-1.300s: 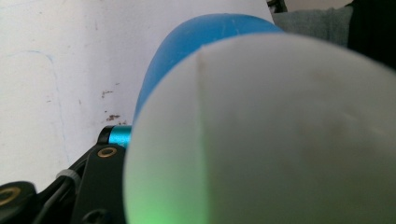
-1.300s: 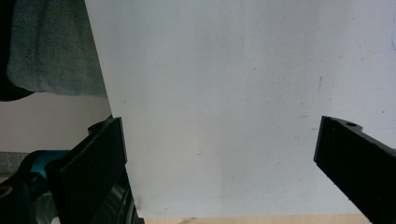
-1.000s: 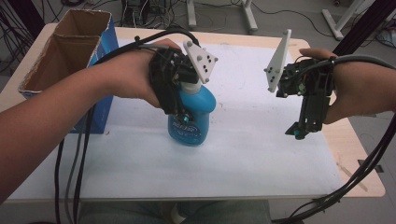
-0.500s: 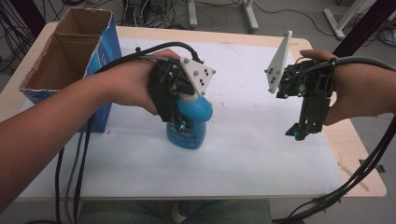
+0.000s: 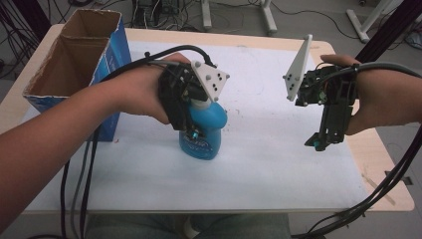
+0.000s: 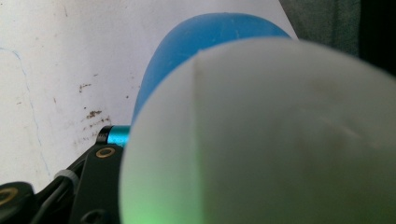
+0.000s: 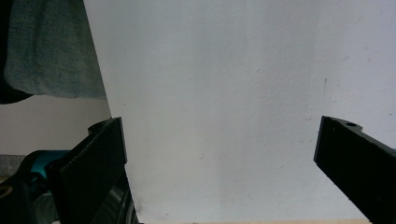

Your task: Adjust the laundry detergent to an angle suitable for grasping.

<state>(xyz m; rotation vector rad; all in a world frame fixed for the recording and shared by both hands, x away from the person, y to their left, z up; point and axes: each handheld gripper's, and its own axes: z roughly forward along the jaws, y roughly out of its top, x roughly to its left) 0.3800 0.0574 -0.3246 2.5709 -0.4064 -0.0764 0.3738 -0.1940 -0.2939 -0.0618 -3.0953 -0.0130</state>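
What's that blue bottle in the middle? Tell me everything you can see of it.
The blue bottle looks like glossy plastic, with a rounded shoulder, a darker label low on its front and a whitish top. It stands upright on the white sheet covering the table, right of the open cardboard box. The left gripper is at its neck from above; whether its jaws are clamped there is hidden. In the left gripper view the whitish top looms blurred, with blue behind.

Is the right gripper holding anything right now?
No, the right gripper has its jaws wide apart in its own view, with bare white table cover between them.
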